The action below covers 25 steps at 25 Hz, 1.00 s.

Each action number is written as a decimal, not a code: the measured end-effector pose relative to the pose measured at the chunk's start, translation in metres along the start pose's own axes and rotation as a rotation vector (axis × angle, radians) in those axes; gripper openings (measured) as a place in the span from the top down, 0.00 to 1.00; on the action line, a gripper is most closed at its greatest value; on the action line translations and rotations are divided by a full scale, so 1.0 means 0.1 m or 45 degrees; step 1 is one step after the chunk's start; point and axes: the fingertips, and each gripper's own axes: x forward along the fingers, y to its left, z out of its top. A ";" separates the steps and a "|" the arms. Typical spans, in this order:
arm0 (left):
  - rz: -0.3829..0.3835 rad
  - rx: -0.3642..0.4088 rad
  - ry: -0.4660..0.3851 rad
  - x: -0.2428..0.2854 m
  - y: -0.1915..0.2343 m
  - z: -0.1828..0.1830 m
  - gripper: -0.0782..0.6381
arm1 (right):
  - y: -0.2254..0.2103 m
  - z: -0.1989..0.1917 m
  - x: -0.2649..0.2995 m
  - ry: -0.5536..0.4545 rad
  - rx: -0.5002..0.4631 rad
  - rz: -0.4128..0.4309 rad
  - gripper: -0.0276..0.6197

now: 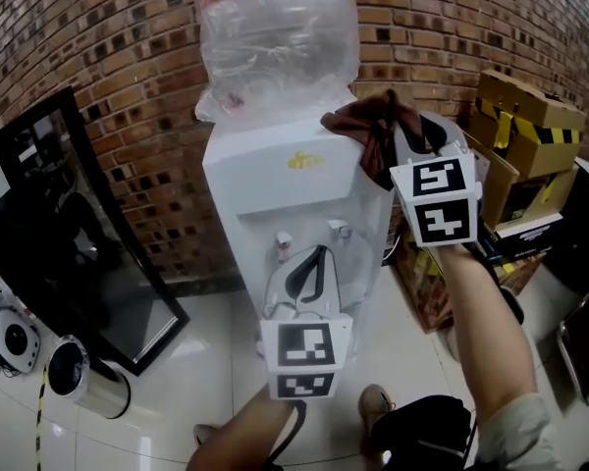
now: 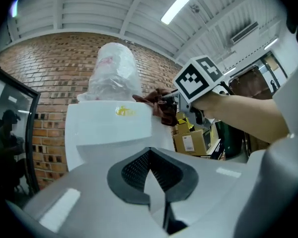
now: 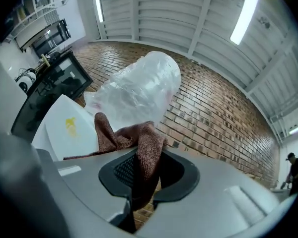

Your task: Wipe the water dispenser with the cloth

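Observation:
A white water dispenser (image 1: 275, 184) with a clear bottle (image 1: 275, 37) on top stands against a brick wall. My right gripper (image 1: 398, 130) is shut on a brown cloth (image 1: 373, 126), which hangs at the dispenser's top right corner. In the right gripper view the cloth (image 3: 139, 143) drapes out from between the jaws of the right gripper (image 3: 148, 157), with the bottle (image 3: 139, 93) just behind. My left gripper (image 1: 312, 263) is level in front of the tap recess, its tips together and nothing in them. The left gripper view shows that gripper (image 2: 149, 150) facing the dispenser (image 2: 109, 128).
A black glass-fronted cabinet (image 1: 49, 224) leans at the left, with a metal bin (image 1: 83, 376) on the tiled floor beside it. Stacked cardboard boxes (image 1: 520, 155) crowd the dispenser's right side. A chair (image 1: 584, 351) is at the far right.

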 end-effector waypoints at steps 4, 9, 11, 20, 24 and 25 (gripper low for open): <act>0.094 -0.037 0.000 -0.20 0.23 -0.16 0.89 | 0.12 0.30 -0.26 -0.148 0.012 0.028 0.84; 0.314 -0.068 -0.046 -0.62 0.96 -0.21 0.89 | 0.97 0.72 -0.59 -0.348 -0.015 0.172 0.84; 0.418 -0.067 -0.094 -0.83 1.32 -0.09 0.89 | 1.43 0.84 -0.66 -0.392 -0.065 0.224 0.84; 0.602 -0.131 -0.065 -1.44 1.93 -0.22 0.89 | 2.63 0.79 -0.46 -0.353 -0.229 0.345 0.83; 0.539 -0.080 -0.048 -1.25 1.70 -0.26 0.89 | 2.38 0.59 -0.37 -0.308 -0.212 0.272 0.84; 0.512 -0.058 -0.034 -1.18 1.59 -0.29 0.89 | 2.27 0.51 -0.35 -0.294 -0.205 0.250 0.84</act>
